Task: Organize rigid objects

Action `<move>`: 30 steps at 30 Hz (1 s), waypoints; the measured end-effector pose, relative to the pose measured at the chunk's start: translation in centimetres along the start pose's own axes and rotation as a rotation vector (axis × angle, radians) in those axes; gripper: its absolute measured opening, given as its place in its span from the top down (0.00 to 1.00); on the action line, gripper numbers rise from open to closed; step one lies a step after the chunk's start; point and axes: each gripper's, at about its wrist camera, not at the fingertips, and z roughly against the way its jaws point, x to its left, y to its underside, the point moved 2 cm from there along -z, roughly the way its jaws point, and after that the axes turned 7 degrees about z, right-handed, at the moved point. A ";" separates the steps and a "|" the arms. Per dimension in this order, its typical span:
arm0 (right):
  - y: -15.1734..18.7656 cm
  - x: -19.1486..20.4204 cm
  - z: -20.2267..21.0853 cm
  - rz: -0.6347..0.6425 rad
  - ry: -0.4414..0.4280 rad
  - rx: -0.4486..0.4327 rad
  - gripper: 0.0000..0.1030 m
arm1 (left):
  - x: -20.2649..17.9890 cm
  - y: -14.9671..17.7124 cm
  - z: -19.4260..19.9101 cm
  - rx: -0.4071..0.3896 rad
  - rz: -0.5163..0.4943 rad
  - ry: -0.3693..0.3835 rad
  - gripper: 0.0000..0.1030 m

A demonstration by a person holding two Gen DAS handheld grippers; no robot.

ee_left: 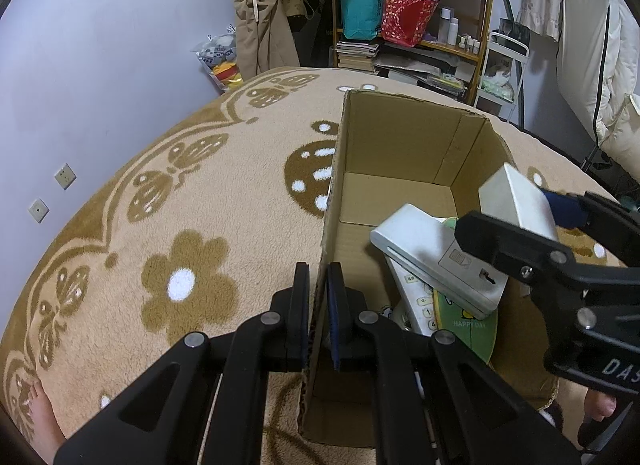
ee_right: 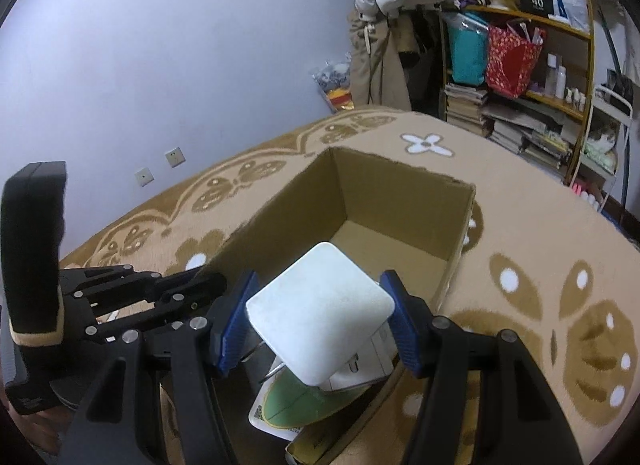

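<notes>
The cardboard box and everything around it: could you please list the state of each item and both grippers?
Cardboard box: open-topped, upright on the rug, partly filled.
Left gripper: shut on the box's left wall.
Right gripper: shut on the white square block, held over the box.
White flat device: tilted, resting on other items inside.
Remote: inside, partly covered.
Green card: inside, under the device.

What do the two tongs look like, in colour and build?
Both are black plastic linkages with round silver pivot pins. The left tongs and the right tongs carry ribbed blue pads on the fingers. White letters "DAS" mark the right body. No cables or sleeves are visible.
</notes>
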 end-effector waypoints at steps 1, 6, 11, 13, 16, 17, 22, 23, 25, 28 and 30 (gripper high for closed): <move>0.1 0.0 -0.1 -0.004 0.002 0.008 0.36 | 0.0 0.0 0.0 -0.001 0.002 0.002 0.91; 0.8 -0.1 -0.5 -0.006 0.024 0.038 0.35 | -0.5 0.2 -0.3 -0.005 -0.017 -0.016 0.91; 0.8 -0.1 0.0 -0.030 0.032 0.022 0.35 | -0.4 0.1 -0.1 -0.001 -0.011 -0.007 0.90; 0.8 0.0 0.3 -0.037 0.039 0.016 0.34 | -0.3 0.0 0.2 -0.006 -0.012 -0.006 0.89; 0.5 -0.1 1.4 -0.050 0.068 0.004 0.26 | -0.3 -0.1 1.3 -0.033 -0.027 -0.019 0.85; 0.5 -0.1 2.1 -0.056 0.085 -0.008 0.23 | -0.3 -0.3 1.8 -0.046 -0.026 -0.019 0.84; 0.2 0.0 5.4 -0.081 0.149 -0.055 0.13 | 0.6 -0.8 4.8 -0.102 -0.005 -0.016 0.80; 0.1 0.2 6.5 -0.084 0.166 -0.068 0.11 | 1.0 -0.9 5.6 -0.117 0.007 -0.005 0.76; 0.0 0.3 7.7 -0.086 0.190 -0.083 0.07 | 1.5 -1.1 6.7 -0.139 0.024 0.006 0.71; 0.0 0.7 9.7 -0.087 0.217 -0.101 0.00 | 1.8 -1.1 8.6 -0.179 0.023 0.008 0.42; 0.3 0.8 10.9 -0.090 0.239 -0.107 0.00 | 1.8 -1.1 10.2 -0.224 0.016 -0.012 0.17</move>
